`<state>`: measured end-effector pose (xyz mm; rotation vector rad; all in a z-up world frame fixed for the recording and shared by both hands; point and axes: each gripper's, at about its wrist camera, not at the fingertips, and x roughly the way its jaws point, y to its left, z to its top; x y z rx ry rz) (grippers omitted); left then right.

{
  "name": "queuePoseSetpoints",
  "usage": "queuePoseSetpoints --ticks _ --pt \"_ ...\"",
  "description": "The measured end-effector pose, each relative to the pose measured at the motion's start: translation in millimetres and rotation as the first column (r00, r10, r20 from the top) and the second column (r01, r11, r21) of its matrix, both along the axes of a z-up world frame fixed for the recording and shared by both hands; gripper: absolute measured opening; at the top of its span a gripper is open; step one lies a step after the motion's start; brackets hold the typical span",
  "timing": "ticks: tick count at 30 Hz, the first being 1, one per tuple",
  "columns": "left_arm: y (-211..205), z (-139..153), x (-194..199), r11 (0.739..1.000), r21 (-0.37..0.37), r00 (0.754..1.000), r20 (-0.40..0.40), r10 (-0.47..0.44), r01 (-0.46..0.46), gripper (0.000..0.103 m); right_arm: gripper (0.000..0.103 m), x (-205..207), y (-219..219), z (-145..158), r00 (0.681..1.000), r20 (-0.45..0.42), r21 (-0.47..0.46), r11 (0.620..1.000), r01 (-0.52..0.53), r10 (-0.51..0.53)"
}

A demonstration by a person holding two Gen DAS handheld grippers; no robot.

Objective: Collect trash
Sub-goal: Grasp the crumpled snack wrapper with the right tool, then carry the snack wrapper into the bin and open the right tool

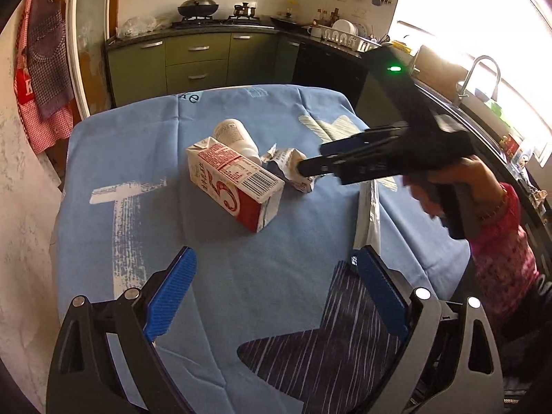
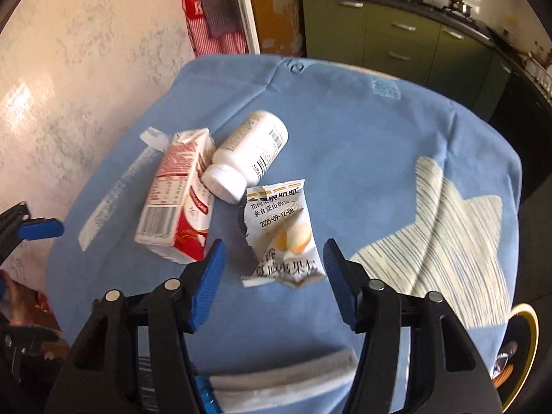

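A table draped in a light-blue cloth with pale and dark star prints (image 1: 138, 241) carries a red-and-white paper carton on its side (image 2: 176, 200), a toppled white plastic bottle (image 2: 248, 155) touching it, and a crumpled white snack wrapper (image 2: 283, 234) just beside.

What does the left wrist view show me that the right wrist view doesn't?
Only the left wrist view shows the right hand-held gripper from outside, its tip over the torn snack wrapper, plus the sink faucet. Only the right wrist view shows the wrapper's print between open jaws and the white bottle's cap. Both show the red carton, the bottle and the blue cloth.
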<state>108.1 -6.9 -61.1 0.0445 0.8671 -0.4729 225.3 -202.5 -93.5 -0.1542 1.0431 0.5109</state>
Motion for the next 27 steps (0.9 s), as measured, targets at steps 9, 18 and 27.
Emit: queuePoseSetpoints --ticks 9,18,27 --pt "-4.4 -4.9 -1.3 1.0 -0.003 1.0 -0.02 -0.001 0.001 0.093 0.059 15.6 16.8 -26.3 0.999 -0.036 -0.081 0.996 -0.032 0.029" --pt "-0.8 -13.0 2.3 1.0 -0.013 0.999 -0.046 0.018 -0.019 0.093 0.05 10.6 13.9 -29.0 1.0 -0.011 -0.093 0.996 -0.007 0.006" --pt "-5.5 -15.5 3.8 1.0 -0.008 0.999 -0.054 0.005 -0.006 0.093 0.05 -21.0 -21.9 5.4 0.995 0.064 0.023 0.997 0.077 -0.078"
